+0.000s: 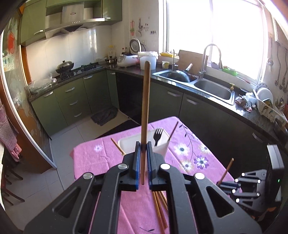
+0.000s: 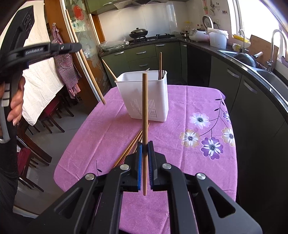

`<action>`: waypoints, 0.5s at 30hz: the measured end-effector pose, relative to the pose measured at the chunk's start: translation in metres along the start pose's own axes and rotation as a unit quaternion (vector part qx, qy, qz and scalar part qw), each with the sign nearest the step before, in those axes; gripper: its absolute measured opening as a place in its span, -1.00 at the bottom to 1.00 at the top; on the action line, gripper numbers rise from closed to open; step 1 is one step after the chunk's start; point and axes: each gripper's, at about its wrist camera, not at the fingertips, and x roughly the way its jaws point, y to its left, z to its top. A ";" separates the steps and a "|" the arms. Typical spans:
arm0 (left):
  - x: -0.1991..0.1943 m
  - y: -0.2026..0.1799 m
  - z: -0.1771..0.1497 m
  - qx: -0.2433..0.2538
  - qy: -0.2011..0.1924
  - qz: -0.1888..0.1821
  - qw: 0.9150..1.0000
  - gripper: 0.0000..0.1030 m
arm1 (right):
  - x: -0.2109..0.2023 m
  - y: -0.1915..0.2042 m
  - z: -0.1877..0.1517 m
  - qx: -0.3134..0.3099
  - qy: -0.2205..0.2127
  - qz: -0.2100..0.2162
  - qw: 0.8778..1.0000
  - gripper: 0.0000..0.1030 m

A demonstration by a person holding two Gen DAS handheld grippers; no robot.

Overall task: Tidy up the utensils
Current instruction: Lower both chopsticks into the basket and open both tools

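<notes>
I am pinching 1 chopstick (image 1: pixel 145 111) in my left jaws (image 1: pixel 143 144) and 1 more chopstick (image 2: pixel 145 115) in my right jaws (image 2: pixel 145 144), both squeezed tight above the desk (image 2: pixel 180 100). Each stick is sticking up, so it may be slipping or missing the white holder (image 2: pixel 144 93).

Pink flowered tablecloth (image 2: pixel 162 136), white caddy (image 2: pixel 144 93)

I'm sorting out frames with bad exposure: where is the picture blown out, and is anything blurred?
Left wrist view: the window above the sink is blown out white. Right wrist view: the window glares too, and the left gripper looks slightly motion-blurred. Both show fisheye bending.
</notes>
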 end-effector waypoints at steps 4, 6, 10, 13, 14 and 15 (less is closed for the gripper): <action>0.015 -0.001 0.035 -0.005 -0.031 0.016 0.999 -0.87 | 0.002 -0.008 0.000 0.005 0.002 0.001 1.000 -0.86; 0.027 0.001 0.046 -0.009 -0.042 0.033 0.999 -0.87 | 0.003 -0.011 -0.001 0.007 0.003 0.002 1.000 -0.86; 0.062 0.003 0.048 -0.022 -0.017 0.035 0.999 -0.87 | 0.006 -0.017 0.000 0.012 0.006 0.006 1.000 -0.86; 0.086 0.004 0.034 -0.022 0.013 0.039 0.999 -0.87 | 0.006 -0.019 0.005 0.014 0.003 0.010 1.000 -0.86; 0.093 0.005 0.029 -0.024 0.024 0.037 0.999 -0.87 | 0.005 -0.018 0.008 0.013 0.000 0.011 1.000 -0.87; 0.099 0.006 0.021 -0.024 0.034 0.037 0.998 -0.87 | 0.003 -0.016 0.013 0.011 -0.005 0.012 1.000 -0.87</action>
